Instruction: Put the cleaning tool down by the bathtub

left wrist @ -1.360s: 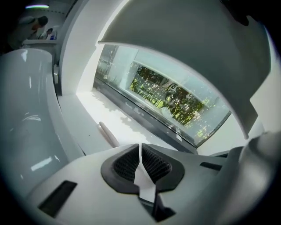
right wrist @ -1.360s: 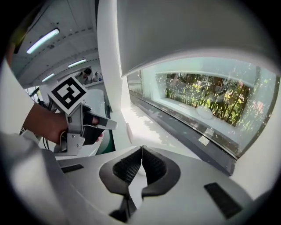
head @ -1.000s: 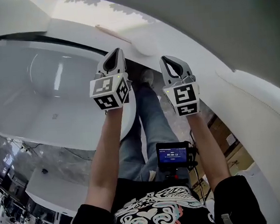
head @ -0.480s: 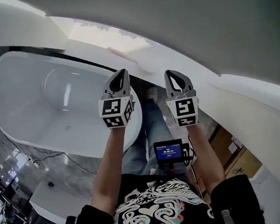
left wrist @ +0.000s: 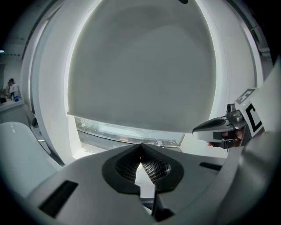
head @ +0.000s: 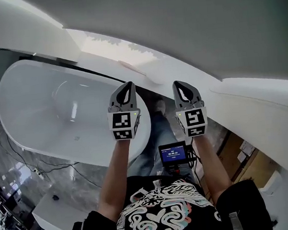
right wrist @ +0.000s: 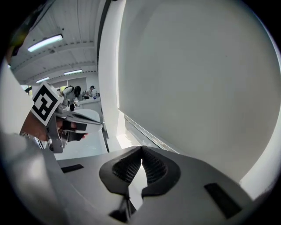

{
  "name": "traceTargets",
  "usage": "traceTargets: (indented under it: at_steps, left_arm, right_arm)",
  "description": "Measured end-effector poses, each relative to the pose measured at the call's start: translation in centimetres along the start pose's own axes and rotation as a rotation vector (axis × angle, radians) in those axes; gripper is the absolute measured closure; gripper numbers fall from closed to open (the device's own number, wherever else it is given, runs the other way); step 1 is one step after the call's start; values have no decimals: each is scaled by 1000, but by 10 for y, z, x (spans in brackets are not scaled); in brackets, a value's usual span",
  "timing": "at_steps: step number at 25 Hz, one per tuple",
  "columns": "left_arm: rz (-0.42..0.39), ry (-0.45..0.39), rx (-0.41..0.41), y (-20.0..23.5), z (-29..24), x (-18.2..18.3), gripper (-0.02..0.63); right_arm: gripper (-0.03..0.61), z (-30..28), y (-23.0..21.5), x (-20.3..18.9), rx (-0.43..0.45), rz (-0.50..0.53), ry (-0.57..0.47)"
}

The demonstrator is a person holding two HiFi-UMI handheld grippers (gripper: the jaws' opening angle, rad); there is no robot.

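Holding: nothing; left gripper (head: 126, 86) and right gripper (head: 179, 84) are both shut tight and empty.
Tool (head: 132, 68): thin pale stick on the ledge (head: 104, 58) behind the bathtub (head: 38, 111), well apart from both.
Handling: likely light, stiff, may roll.
Grip: mid-shaft, crosswise.

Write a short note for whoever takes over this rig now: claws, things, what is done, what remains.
Left claw: shut, empty.
Right claw: shut, empty.
Both are held side by side near the white oval bathtub.
A thin pale stick lies on the white ledge behind the tub; whether it is the cleaning tool I cannot tell.
Done: neither claw holds a tool, so it seems put down.
Left: confirm where it lies.
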State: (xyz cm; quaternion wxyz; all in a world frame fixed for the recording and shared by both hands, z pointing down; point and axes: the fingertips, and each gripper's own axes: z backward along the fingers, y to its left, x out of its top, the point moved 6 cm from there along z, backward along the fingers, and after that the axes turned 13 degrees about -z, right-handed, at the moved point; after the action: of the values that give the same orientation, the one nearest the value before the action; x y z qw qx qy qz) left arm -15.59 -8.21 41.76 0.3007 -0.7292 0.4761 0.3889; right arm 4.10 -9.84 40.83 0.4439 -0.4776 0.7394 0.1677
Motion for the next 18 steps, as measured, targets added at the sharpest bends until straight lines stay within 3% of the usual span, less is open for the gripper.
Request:
traceTargets:
  at_steps: [6, 12, 18]
  left_arm:
    - [26, -37, 23, 5, 29, 20, 597]
    - [-37, -49, 29, 7, 57, 46, 597]
    - [-73, -135, 33, 9, 80, 72, 597]
  right_arm:
    - [551, 21, 15, 17, 28, 40, -2]
    - [551, 46, 22, 45, 32, -56, -90]
    - [551, 64, 28, 62, 15, -37, -118]
